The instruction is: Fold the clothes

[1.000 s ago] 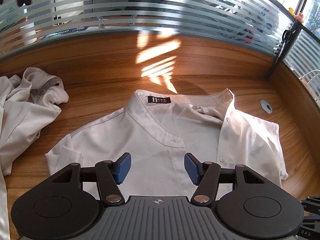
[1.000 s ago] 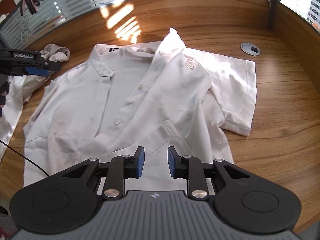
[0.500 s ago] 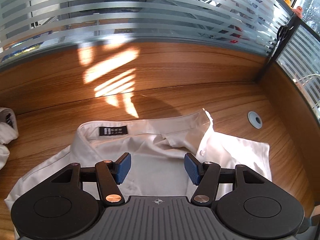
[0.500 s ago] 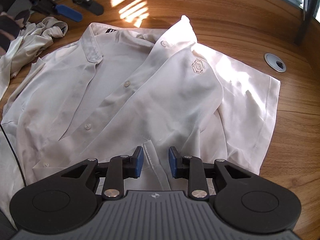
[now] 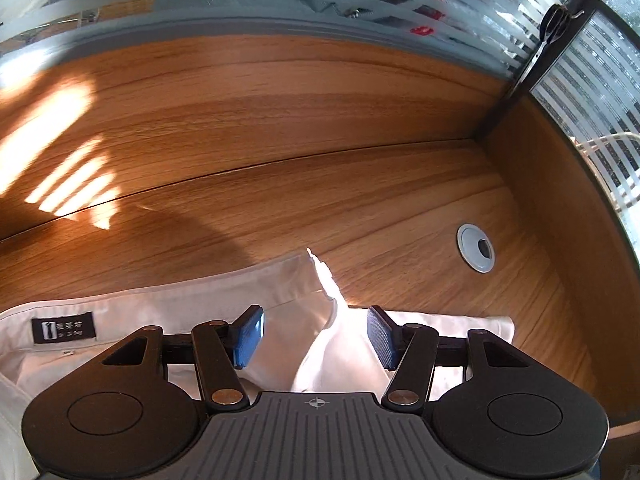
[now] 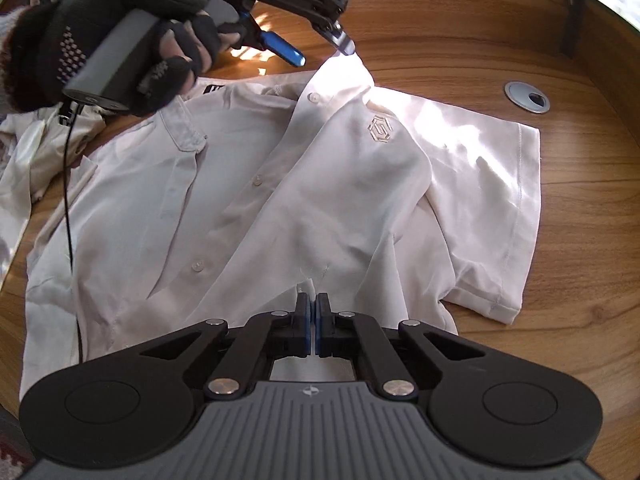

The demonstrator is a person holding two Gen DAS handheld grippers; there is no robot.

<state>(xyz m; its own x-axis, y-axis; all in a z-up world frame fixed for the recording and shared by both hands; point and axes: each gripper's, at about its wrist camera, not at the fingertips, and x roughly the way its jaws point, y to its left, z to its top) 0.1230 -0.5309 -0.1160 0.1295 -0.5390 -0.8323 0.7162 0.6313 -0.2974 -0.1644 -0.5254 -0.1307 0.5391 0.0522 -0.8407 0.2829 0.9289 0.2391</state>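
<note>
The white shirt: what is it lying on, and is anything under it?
The white shirt lies spread on a wooden table, with a crumpled garment beside it. Whatever lies beneath the shirt is covered by fabric.

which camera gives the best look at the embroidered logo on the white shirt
The right wrist view. There the logo sits in plain sight on the chest of the white shirt, unobstructed. The left wrist view shows none of it, only the shirt's collar end with the black neck label.
</note>
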